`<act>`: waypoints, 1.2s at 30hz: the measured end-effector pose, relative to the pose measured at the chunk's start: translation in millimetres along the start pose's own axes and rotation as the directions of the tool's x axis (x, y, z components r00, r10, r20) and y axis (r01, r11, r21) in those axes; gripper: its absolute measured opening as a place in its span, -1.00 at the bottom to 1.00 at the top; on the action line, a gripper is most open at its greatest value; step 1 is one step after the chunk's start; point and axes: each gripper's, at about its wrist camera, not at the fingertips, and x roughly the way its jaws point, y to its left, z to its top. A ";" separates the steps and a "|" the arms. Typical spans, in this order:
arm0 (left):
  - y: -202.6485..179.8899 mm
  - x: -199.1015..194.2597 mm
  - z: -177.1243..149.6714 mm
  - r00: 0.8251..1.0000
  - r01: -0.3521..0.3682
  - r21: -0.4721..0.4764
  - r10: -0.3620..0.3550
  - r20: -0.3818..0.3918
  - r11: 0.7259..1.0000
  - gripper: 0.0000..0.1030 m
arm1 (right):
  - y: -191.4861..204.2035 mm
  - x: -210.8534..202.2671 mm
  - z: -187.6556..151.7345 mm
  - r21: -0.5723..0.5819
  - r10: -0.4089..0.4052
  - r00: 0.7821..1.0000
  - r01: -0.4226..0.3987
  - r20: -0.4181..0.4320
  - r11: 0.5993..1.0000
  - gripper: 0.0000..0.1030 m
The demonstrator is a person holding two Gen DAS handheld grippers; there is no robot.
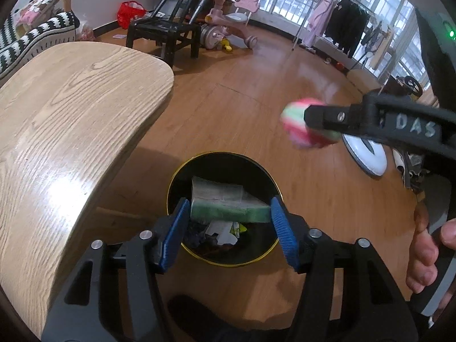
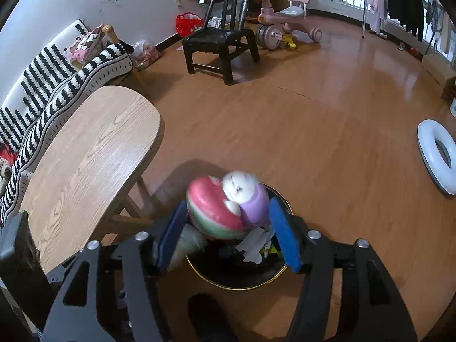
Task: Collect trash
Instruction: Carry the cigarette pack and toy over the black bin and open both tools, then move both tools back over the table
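A black bin with a gold rim stands on the wood floor beside the table, with paper scraps inside. My left gripper is shut on a green-and-white sponge and holds it over the bin's mouth. My right gripper is shut on a plush toy, red, green and white with a purple figure, just above the bin. In the left wrist view the toy shows at the right, held by the right gripper's fingers.
A light wood table stands left of the bin. A striped sofa, a black chair, a pink tricycle, a clothes rack and a white ring lie around the room.
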 end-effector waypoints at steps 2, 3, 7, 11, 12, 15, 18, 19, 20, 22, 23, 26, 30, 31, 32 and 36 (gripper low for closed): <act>0.6 0.9 -0.5 1.000 -0.011 0.003 0.011 0.000 1.000 0.29 | 0.8 -2.2 -0.7 -0.003 -0.001 1.000 0.001 0.009 1.000 0.38; 0.9 1.1 -0.4 1.000 -0.013 0.002 0.013 0.000 1.000 0.35 | 1.9 -2.7 -0.7 -0.007 -0.003 1.000 0.003 0.011 1.000 0.41; 5.9 -3.1 0.0 1.000 -0.024 -0.010 0.024 0.007 1.000 0.42 | 4.6 -3.1 0.0 -0.013 -0.001 1.000 0.001 0.013 1.000 0.41; 15.5 -18.3 -1.2 0.999 -0.042 -0.024 0.042 0.030 0.999 0.56 | 15.8 -4.3 0.5 -0.027 0.015 1.000 -0.015 0.016 1.000 0.41; 21.5 -26.8 -2.4 0.997 -0.058 -0.030 0.060 0.041 0.998 0.60 | 21.4 -4.9 0.9 -0.036 0.022 1.000 -0.022 0.017 0.999 0.41; 38.7 -50.1 -5.6 0.993 -0.097 -0.062 0.101 0.068 0.993 0.72 | 42.4 -8.3 1.7 -0.075 0.047 0.998 -0.045 0.029 0.996 0.48; 64.6 -83.5 -12.1 0.981 -0.144 -0.112 0.157 0.111 0.983 0.78 | 70.3 -12.2 2.3 -0.125 0.082 0.996 -0.077 0.038 0.989 0.59; 73.8 -95.0 -14.9 0.975 -0.166 -0.126 0.181 0.125 0.978 0.79 | 82.1 -13.4 2.1 -0.141 0.102 0.994 -0.095 0.038 0.985 0.60; 85.8 -110.4 -19.5 0.966 -0.198 -0.144 0.218 0.141 0.970 0.80 | 90.3 -13.9 2.9 -0.153 0.116 0.993 -0.109 0.037 0.982 0.61; 106.4 -133.6 -29.0 0.949 -0.244 -0.177 0.272 0.160 0.954 0.82 | 118.8 -15.3 1.5 -0.190 0.158 0.987 -0.150 0.032 0.970 0.62; 119.8 -146.9 -35.2 0.939 -0.269 -0.201 0.303 0.163 0.942 0.84 | 134.3 -15.5 -0.1 -0.211 0.180 0.983 -0.171 0.027 0.962 0.63; 154.9 -177.9 -54.7 0.912 -0.328 -0.272 0.378 0.157 0.905 0.85 | 180.8 -14.1 -7.3 -0.276 0.241 0.970 -0.233 -0.003 0.933 0.63; 210.7 -230.2 -91.7 0.867 -0.403 -0.381 0.481 0.133 0.832 0.86 | 251.6 -12.9 -27.0 -0.381 0.309 0.949 -0.306 -0.055 0.872 0.63; 224.3 -243.9 -102.7 0.851 -0.425 -0.405 0.510 0.128 0.810 0.86 | 264.9 -13.9 -32.6 -0.401 0.320 0.945 -0.318 -0.065 0.859 0.63; 234.0 -253.1 -111.8 0.839 -0.439 -0.421 0.530 0.125 0.794 0.86 | 286.7 -14.0 -40.6 -0.431 0.339 0.937 -0.342 -0.086 0.835 0.63; 283.3 -301.4 -155.0 0.782 -0.494 -0.512 0.616 0.092 0.703 0.87 | 348.8 -17.4 -64.7 -0.517 0.390 0.909 -0.407 -0.147 0.753 0.63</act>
